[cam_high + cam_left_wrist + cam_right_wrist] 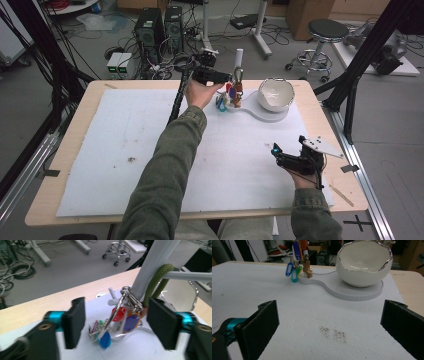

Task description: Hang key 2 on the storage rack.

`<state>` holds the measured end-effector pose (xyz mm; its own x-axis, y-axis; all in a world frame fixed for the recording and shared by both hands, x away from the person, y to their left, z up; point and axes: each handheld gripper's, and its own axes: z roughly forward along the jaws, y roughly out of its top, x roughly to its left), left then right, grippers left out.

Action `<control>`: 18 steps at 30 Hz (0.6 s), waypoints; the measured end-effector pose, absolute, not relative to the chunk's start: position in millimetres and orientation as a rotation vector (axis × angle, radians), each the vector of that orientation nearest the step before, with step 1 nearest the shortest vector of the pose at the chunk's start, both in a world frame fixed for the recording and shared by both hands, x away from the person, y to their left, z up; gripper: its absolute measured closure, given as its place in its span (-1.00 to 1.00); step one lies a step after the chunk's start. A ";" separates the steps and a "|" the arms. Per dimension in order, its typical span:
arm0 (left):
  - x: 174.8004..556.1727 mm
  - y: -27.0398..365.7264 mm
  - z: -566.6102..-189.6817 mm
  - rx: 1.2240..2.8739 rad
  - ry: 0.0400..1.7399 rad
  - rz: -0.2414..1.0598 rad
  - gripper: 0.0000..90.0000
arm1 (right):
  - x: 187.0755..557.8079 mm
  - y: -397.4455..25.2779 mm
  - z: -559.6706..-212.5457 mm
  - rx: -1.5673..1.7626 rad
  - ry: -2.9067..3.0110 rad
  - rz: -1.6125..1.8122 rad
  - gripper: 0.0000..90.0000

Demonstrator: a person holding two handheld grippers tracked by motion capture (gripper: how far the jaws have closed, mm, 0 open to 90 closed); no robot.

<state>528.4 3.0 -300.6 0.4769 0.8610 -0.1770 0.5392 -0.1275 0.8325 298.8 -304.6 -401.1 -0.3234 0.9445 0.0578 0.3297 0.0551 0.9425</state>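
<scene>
While wide open, left hand-held gripper frames the key bunch, untouched.

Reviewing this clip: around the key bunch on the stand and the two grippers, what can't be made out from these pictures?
- Left gripper, left gripper view: jaws open around the key bunch; motion blur hides whether either pad touches it.
- Key bunch, high view: too small to count the tags; the person's left hand partly covers it.
- Stand post, left gripper view: top cut off by the frame edge.
- White bowl, right gripper view: bottom of the inside hidden by its own front wall.
</scene>
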 end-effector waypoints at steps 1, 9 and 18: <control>527.9 4.2 -300.6 1.798 1.185 0.435 -0.44 | 298.7 -304.7 -401.2 1.286 1.719 1.273 -0.98; 522.6 21.3 -304.8 1.792 1.185 0.418 -0.81 | 298.5 -304.5 -401.2 1.284 1.718 1.273 -0.98; 512.5 38.4 -302.8 1.809 1.194 0.464 -0.96 | 298.7 -304.0 -401.5 1.278 1.724 1.268 -0.98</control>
<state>512.5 38.4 -302.8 0.4649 0.8714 -0.1565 0.5368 -0.1369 0.8325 298.7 -304.0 -401.5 -0.3245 0.9445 0.0509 0.3296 0.0625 0.9420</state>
